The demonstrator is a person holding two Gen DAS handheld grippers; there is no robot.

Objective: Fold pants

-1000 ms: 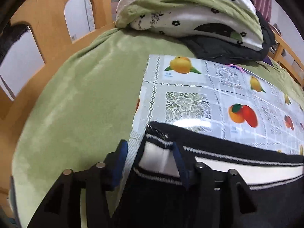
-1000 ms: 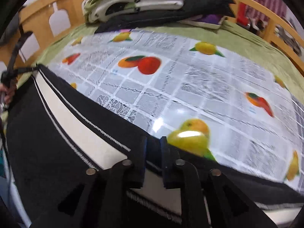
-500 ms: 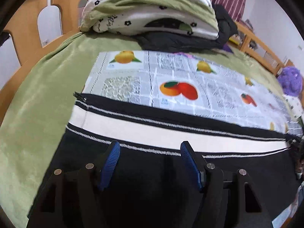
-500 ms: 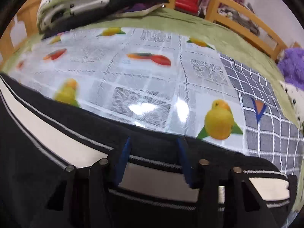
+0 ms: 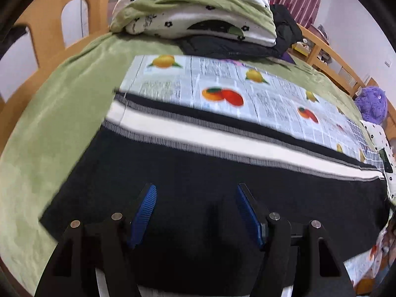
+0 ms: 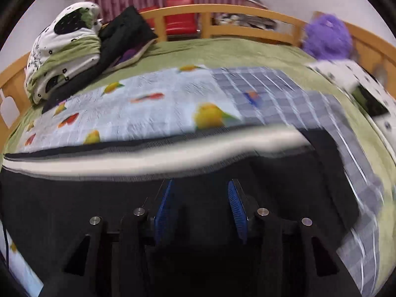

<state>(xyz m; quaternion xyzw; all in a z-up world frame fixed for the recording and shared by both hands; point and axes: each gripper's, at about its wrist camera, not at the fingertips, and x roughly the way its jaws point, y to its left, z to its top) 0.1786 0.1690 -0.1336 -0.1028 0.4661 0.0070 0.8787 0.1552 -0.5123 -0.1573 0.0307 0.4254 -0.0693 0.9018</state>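
Observation:
The black pants with a white side stripe lie flat across the fruit-print plastic sheet on the bed. They also show in the right wrist view. My left gripper is open and empty, held just above the black cloth. My right gripper is open and empty above the pants, near their white stripe. The right wrist view is blurred by motion.
A folded floral quilt on a black garment lies at the bed's head. A purple plush toy sits by the wooden bed rail. Green bedding surrounds the sheet. A grey checked cloth lies at right.
Both grippers have let go of the pants' edge, opened wide and drawn back. The pants now lie spread flat on the sheet.

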